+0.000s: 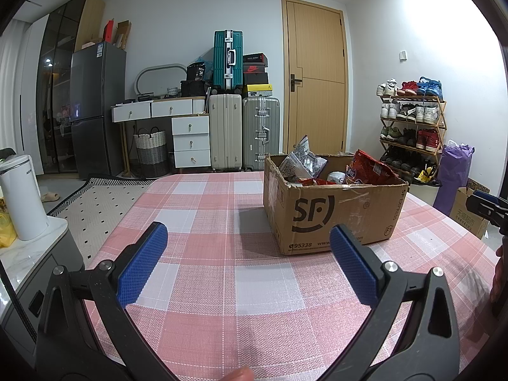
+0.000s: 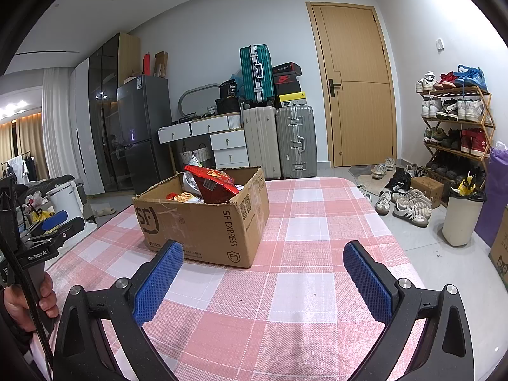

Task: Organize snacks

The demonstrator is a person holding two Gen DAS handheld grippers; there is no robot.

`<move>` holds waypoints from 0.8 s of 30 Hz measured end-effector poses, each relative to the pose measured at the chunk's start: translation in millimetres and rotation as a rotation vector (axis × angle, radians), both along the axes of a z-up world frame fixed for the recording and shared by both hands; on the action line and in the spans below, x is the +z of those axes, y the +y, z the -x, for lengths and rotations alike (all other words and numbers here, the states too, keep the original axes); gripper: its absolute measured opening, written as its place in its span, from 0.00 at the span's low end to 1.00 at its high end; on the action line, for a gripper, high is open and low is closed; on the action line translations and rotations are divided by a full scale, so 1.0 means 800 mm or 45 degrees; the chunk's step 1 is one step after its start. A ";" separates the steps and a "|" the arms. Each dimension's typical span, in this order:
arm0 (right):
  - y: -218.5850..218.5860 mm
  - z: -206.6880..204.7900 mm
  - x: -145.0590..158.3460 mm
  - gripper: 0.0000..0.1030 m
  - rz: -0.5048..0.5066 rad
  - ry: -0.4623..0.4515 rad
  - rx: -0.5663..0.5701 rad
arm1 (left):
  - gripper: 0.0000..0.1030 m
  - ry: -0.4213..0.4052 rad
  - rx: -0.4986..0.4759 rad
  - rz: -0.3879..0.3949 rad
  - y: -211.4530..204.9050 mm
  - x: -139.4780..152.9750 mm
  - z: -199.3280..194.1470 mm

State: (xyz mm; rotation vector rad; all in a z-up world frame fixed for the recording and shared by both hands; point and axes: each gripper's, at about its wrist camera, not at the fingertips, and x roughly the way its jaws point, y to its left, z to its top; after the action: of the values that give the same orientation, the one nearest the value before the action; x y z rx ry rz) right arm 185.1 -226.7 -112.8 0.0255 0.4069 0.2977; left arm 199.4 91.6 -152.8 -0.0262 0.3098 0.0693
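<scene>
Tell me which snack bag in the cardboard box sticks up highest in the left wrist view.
The silver-grey printed bag at the box's back left corner; its top rises above the red bag on the right.

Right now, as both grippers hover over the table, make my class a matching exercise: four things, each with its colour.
Things
1. cardboard box
2. snack bag sticking out of the box
3. tablecloth
4. top suitcase

Colours
A. teal
B. red
C. brown
D. pink and white check

Pairs: 1-C, 2-B, 3-D, 4-A
</scene>
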 end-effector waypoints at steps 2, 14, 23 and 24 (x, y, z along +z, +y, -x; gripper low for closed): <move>0.001 0.000 0.000 1.00 0.000 0.000 0.000 | 0.99 0.000 0.000 0.000 0.000 0.001 0.002; 0.000 0.000 -0.001 1.00 -0.001 0.000 -0.001 | 0.99 -0.001 -0.004 0.000 0.001 0.002 0.003; 0.000 0.000 -0.001 1.00 -0.001 -0.001 -0.001 | 0.99 -0.001 -0.004 0.000 0.001 0.002 0.003; 0.000 0.000 -0.001 1.00 -0.001 0.000 -0.001 | 0.99 -0.001 -0.004 0.000 0.001 0.002 0.003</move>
State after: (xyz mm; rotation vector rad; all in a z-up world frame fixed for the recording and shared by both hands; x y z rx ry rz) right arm 185.0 -227.1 -113.5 0.0264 0.4065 0.2974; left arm 196.6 92.2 -151.3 -0.0256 0.3089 0.0660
